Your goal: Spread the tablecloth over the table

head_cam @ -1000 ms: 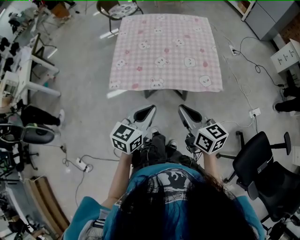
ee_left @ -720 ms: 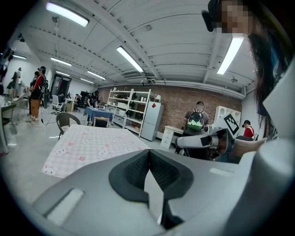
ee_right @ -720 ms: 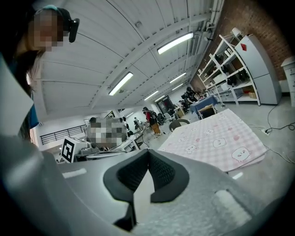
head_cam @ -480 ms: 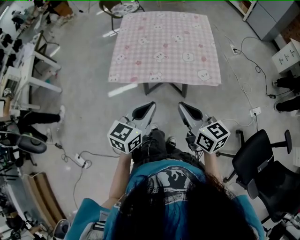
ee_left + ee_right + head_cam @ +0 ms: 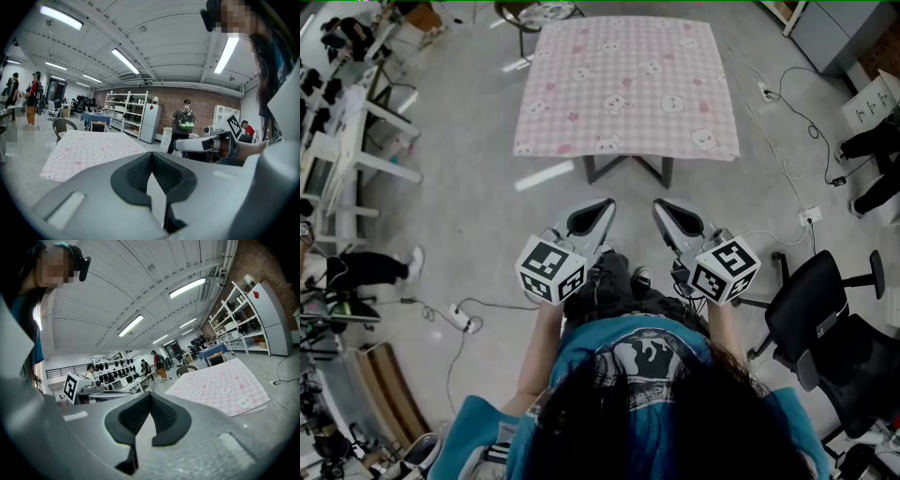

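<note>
Tablecloth (image 5: 626,86) spread well ahead of left claw (image 5: 602,206), right claw (image 5: 663,207).

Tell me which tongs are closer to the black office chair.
Right. The right tongs are held just left of the black office chair in the head view; the left tongs are farther left, beyond the right ones.

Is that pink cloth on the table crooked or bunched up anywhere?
Nothing stands out. The tablecloth lies flat and square over the table, near edge straight, no bunching visible. The left gripper and right gripper are shut, empty and clear of it.
</note>
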The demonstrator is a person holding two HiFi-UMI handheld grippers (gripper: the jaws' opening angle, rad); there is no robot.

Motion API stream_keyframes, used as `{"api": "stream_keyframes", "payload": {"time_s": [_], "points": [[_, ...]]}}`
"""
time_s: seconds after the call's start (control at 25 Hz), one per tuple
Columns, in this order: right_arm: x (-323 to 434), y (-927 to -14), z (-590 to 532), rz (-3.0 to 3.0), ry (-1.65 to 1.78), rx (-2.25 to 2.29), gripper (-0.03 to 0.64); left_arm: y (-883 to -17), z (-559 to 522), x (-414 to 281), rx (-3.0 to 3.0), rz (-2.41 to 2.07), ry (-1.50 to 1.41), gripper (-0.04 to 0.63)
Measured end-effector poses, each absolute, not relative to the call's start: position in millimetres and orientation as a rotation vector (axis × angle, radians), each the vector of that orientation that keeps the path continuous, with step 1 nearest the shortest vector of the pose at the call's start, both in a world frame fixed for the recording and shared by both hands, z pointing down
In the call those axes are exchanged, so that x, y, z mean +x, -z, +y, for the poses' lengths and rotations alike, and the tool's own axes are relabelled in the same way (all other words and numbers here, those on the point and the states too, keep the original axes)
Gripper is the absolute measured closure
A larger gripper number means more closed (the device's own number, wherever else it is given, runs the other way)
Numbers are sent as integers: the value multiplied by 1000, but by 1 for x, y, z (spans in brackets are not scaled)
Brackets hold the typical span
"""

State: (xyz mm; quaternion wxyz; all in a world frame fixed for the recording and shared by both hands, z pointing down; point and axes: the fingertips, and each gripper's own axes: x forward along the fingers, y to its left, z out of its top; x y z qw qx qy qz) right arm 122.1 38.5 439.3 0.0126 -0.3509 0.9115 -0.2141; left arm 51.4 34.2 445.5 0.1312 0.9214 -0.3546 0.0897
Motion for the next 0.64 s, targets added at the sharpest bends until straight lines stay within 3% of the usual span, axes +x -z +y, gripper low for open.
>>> {"api": "stream_keyframes", "payload": {"time_s": [0.64], "points": [[119, -443, 53, 2846, 675, -1087, 617, -456, 52, 53, 2678, -1000, -303, 581]]}}
